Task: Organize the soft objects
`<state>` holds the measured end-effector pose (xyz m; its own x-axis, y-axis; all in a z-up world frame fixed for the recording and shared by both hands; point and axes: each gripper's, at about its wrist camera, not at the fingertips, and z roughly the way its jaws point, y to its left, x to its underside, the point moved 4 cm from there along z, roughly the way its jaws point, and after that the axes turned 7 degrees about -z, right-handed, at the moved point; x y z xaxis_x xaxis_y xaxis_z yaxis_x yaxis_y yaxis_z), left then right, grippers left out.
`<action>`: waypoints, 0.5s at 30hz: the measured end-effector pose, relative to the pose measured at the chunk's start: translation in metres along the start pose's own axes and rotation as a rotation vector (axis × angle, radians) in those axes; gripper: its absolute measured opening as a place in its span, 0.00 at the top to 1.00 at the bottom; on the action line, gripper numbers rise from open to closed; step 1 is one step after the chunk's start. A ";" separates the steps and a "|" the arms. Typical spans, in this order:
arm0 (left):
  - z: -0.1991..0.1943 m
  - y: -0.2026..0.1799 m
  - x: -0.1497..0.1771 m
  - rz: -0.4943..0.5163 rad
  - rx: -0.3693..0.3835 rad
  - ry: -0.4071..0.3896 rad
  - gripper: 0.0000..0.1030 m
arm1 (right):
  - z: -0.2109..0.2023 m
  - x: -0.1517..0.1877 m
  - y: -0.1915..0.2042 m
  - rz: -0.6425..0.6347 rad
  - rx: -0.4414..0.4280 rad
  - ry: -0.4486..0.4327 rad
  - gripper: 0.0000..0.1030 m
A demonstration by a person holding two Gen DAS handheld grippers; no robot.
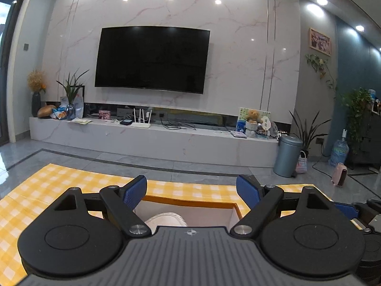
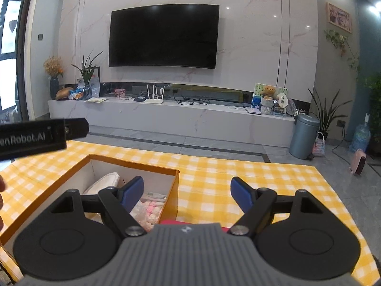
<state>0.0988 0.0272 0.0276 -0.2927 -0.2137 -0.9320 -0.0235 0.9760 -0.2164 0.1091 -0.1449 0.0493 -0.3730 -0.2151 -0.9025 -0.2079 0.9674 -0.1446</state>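
From the left wrist view, my left tongs [image 1: 190, 190] stand wide with nothing between the blue pads. They point over the far rim of the orange box [image 1: 190, 202], which sits on the yellow checked cloth [image 1: 59, 186] covering the table. Inside the box, just below the tongs, I see the top of a white padded item [image 1: 166, 218]. At the right edge a bit of the other gripper shows. The risk I see here is that the body of my own gripper hides most of the box, so if I reach in again I could knock the rim or drag the box across the cloth.

From the right wrist view, my right tongs [image 2: 188, 193] also stand wide and empty. The box [image 2: 177, 183] lies to the near left, and inside it I make out the white padded item [image 2: 104, 182] on the left and a clear bag of pink and white pieces [image 2: 150, 212] nearer to me. A red thing [image 2: 169, 221] peeks out just under the gripper body; I cannot tell what it is. The left gripper's body [image 2: 42, 135] hangs at the far left, close by. I judge that the two grippers could collide over the box if both move in together, and the left pad sits near enough to the box wall to snag it.
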 end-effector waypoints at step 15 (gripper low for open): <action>0.000 -0.015 0.017 0.050 -0.018 0.015 0.03 | -0.004 0.006 -0.005 0.004 -0.007 -0.004 0.22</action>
<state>0.0941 0.0087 0.0146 -0.3086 -0.1638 -0.9370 -0.0258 0.9861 -0.1639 0.1040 -0.1516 0.0458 -0.3706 -0.2105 -0.9046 -0.2123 0.9674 -0.1381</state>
